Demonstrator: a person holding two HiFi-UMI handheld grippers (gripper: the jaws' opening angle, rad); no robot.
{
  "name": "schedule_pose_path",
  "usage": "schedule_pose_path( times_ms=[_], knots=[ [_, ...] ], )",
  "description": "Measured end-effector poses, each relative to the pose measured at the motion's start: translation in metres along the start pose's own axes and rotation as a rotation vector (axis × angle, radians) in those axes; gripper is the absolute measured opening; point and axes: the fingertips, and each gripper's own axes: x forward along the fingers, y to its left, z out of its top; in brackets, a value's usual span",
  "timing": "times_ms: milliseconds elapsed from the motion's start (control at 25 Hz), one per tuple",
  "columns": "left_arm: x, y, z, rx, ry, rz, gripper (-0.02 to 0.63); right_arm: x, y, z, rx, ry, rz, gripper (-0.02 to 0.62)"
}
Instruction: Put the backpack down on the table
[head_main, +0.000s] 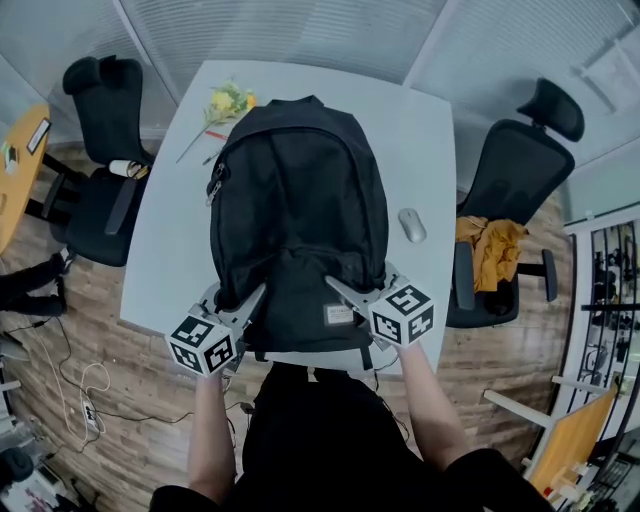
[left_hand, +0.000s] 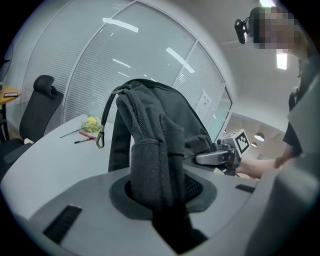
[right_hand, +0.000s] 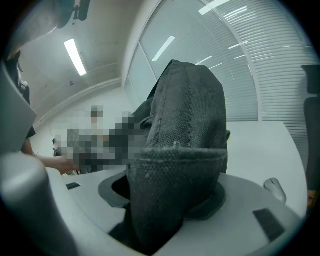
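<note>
At the far left, a black office chair (head_main: 100, 190) is standing just off the table (head_main: 420, 130), and a yellow flower sprig (head_main: 228, 102) is lying at the table's far left with a red pen (head_main: 216, 134) beside it, clear of where the bag is going.

The left gripper (head_main: 243, 303) is clamping a thick fold of fabric at the near left corner of the black backpack (head_main: 297, 200). Its jaws are standing only partly together because the cloth is filling the gap. The right gripper (head_main: 345, 292) is pinching a padded, woven fold at the near right corner in the same way. Gripping both lower corners is probably keeping the bag level and square to the table as it is set down.

The backpack is lying over the middle of the table, its top toward the far edge and its base at the near edge between the grippers. To its right a grey computer mouse (head_main: 411, 224) is sitting just beside it, and another chair (head_main: 520, 160) is holding an orange cloth (head_main: 495, 250).

The head view is showing the layout, but not whether the bag is resting on the table. The left gripper view is showing the bag rising upright with a zipper pull (left_hand: 100, 140) dangling, so it looks not fully settled. The right gripper view is giving only the cloth in its jaws and the mouse.
</note>
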Motion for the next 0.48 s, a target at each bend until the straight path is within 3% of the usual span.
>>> schedule_pose_path(
  times_ms=[480],
  knots=[
    [0.036, 0.041, -0.018, -0.076, 0.087, -0.038, 0.110, 0.039, -0.033, -0.020, 0.077, 0.065, -0.024, 0.256]
  ],
)
